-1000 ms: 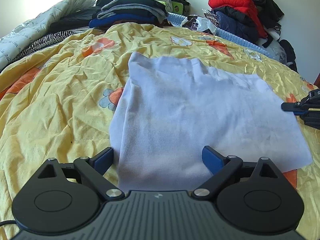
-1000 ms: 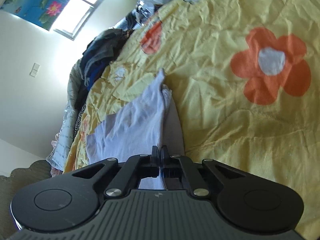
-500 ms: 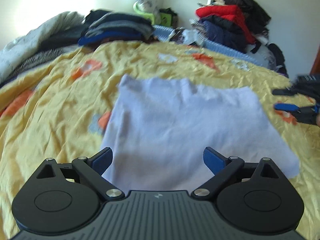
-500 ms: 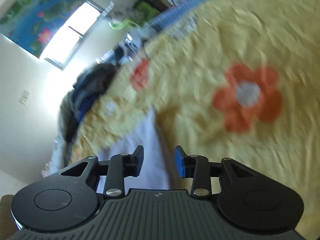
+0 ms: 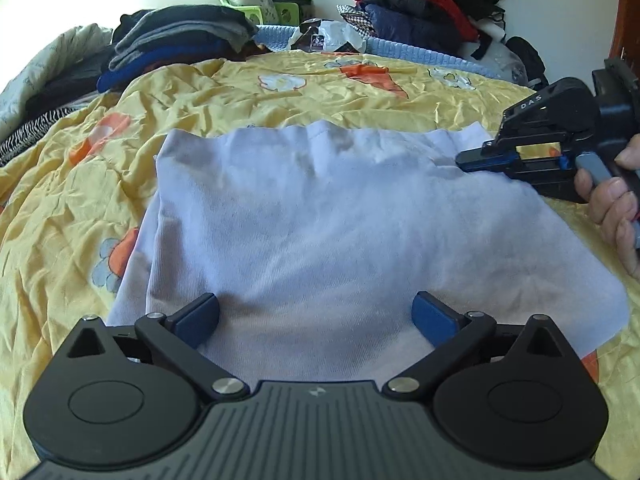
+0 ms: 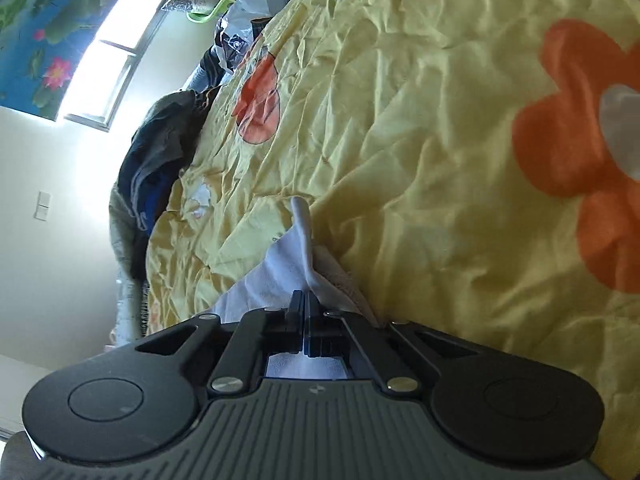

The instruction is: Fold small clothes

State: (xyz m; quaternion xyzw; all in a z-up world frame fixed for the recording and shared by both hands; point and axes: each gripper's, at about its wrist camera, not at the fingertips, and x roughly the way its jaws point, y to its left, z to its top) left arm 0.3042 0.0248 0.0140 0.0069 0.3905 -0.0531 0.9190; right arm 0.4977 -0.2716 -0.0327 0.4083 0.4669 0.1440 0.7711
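While the pale lilac garment [image 5: 340,216] lies spread flat on the yellow flowered bedspread [image 5: 80,184], the left gripper [image 5: 316,314] hangs over its near edge, jaws opening wide with cloth under them but nothing pinched. At the far right corner the right gripper [image 5: 464,158], held by a hand [image 5: 612,208], is clamped tight on the garment's edge. Bare bedspread lies left and beyond; stacked clothes [image 5: 176,40] crowd the far side.
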